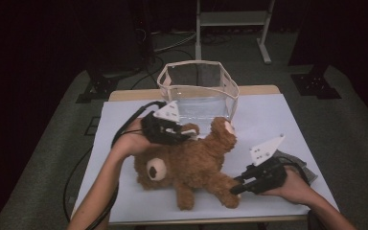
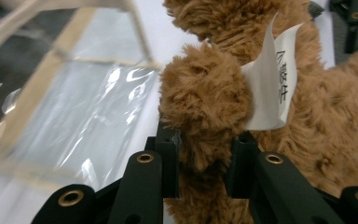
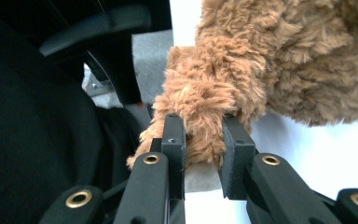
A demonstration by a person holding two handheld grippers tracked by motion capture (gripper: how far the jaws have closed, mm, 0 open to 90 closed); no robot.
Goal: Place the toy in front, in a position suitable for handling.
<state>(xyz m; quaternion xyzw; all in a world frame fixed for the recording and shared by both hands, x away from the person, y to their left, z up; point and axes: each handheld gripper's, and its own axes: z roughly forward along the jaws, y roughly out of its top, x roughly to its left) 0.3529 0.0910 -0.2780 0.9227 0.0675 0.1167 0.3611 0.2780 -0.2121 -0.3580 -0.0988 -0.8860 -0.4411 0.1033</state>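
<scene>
Looks like a lab or recording studio rather than a home. Dark curtained surround past a small wooden table [image 1: 263,89] under a plain white sheet [image 1: 278,120]. Grey carpet floor [image 1: 354,120] with black stand feet at 10 and 2 o'clock [image 1: 316,86], loose cables [image 1: 172,43] trailing at 11 o'clock, a white metal frame [image 1: 232,19] at 12 o'clock (possibly a rack or desk base).

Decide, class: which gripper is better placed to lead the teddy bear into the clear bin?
Left. The left gripper grips the teddy bear on the limb nearest the clear bin; the right gripper holds a paw at the table's near edge.
</scene>
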